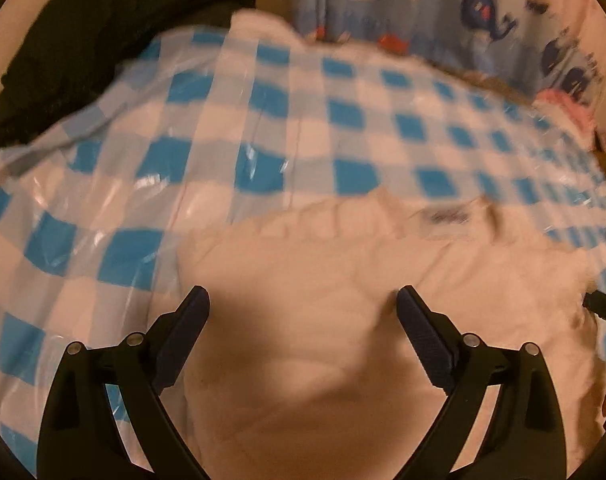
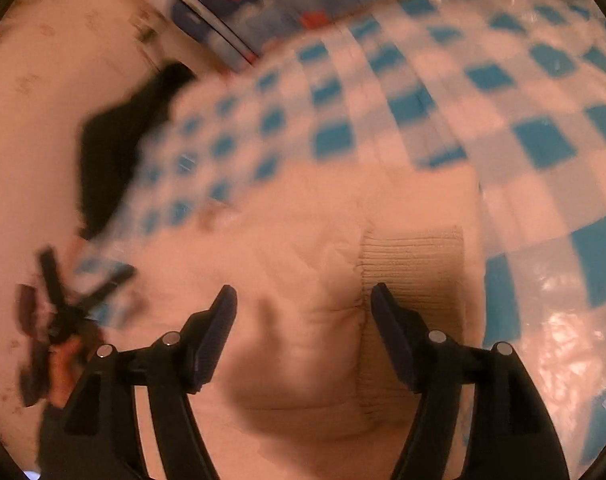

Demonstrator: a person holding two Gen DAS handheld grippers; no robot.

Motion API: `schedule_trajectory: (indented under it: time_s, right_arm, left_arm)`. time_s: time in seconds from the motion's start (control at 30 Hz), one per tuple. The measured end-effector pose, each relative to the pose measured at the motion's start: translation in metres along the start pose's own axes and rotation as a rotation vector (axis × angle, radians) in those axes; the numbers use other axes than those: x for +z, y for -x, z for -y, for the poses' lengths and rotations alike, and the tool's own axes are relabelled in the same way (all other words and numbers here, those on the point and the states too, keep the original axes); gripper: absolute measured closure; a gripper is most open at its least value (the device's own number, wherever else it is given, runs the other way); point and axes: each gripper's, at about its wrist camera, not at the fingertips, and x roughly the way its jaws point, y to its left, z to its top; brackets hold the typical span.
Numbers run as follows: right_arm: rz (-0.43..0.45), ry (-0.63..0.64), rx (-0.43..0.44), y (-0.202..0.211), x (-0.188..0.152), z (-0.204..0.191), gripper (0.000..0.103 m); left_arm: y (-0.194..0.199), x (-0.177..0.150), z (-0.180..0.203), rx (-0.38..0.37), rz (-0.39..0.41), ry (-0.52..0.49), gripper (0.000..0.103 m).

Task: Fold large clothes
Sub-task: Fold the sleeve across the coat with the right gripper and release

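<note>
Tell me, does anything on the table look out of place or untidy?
A black garment lies bunched at the far edge of the checked tablecloth, unfolded. The white garment lies folded; nothing looks spilled or damaged.

No text could be read in either view. A small dark mark (image 1: 447, 216) sat near the upper edge of the cream garment (image 1: 343, 340), perhaps a label, but motion blur left it illegible.

Room ahead, clutter at the edges

Your open tongs hang over the cream garment (image 1: 323, 320) with bare blue-checked cover (image 1: 343, 120) beyond; a black heap (image 1: 83, 40) crowds the far left, and the whale-print curtain (image 1: 443, 4) closes the back.
</note>
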Motion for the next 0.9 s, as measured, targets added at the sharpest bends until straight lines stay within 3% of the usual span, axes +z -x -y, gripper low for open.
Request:
schedule_trajectory:
  time_s: [0.03, 0.1, 0.17, 0.23, 0.3, 0.33, 0.4, 0.47, 0.53, 0.6, 0.67, 0.73, 0.83, 0.9]
  right_arm:
    - [-0.005, -0.017, 0.005, -0.007, -0.001, 0.012, 0.044]
    - [-0.01, -0.052, -0.005, -0.006, 0.001, 0.027, 0.075]
    - [-0.033, -0.105, 0.046, -0.001, 0.005, 0.039, 0.078]
    - [0.01, -0.042, 0.036, 0.02, 0.002, 0.026, 0.072]
    - [0.068, 0.064, 0.053, 0.042, -0.006, 0.006, 0.033]
    - [0.068, 0.111, 0.064, 0.048, -0.012, -0.003, 0.032]
    - [-0.006, 0.136, -0.019, 0.032, -0.02, -0.001, 0.032]
    - [-0.063, 0.13, -0.045, 0.009, -0.024, 0.01, 0.032]
    - [-0.061, 0.11, -0.041, 0.011, -0.022, 0.01, 0.032]
    - [-0.042, 0.091, 0.013, 0.036, -0.022, 0.005, 0.031]
    - [-0.037, 0.059, 0.104, 0.065, -0.027, 0.008, 0.031]
    - [-0.013, 0.033, 0.141, 0.106, -0.041, 0.02, 0.024]
    - [-0.021, 0.014, 0.17, 0.144, -0.064, 0.039, 0.023]
    - [-0.033, -0.013, 0.184, 0.159, -0.082, 0.051, 0.022]
  left_arm:
    - [-0.009, -0.004, -0.002, 0.001, -0.018, 0.002, 0.011]
    - [-0.026, -0.012, -0.006, -0.008, -0.045, 0.02, 0.01]
    - [-0.024, -0.012, -0.007, -0.007, -0.045, 0.026, 0.01]
    - [-0.004, -0.012, -0.004, 0.022, -0.004, 0.014, 0.011]
    - [0.021, -0.017, -0.005, 0.02, 0.056, -0.008, 0.011]
    - [0.032, -0.022, -0.006, 0.027, 0.081, -0.012, 0.011]
    - [0.041, -0.033, -0.011, 0.033, 0.092, -0.012, 0.011]
    - [0.024, -0.047, -0.013, 0.066, 0.028, -0.036, 0.01]
    - [0.004, -0.056, -0.02, 0.015, -0.038, -0.002, 0.01]
    - [0.01, -0.054, -0.029, -0.006, -0.061, 0.069, 0.01]
    - [0.033, -0.056, -0.026, 0.004, -0.039, 0.046, 0.011]
    - [0.071, -0.069, -0.019, 0.062, 0.022, -0.041, 0.011]
    - [0.124, -0.098, -0.007, 0.209, 0.118, -0.199, 0.011]
    - [0.153, -0.116, -0.003, 0.263, 0.152, -0.248, 0.011]
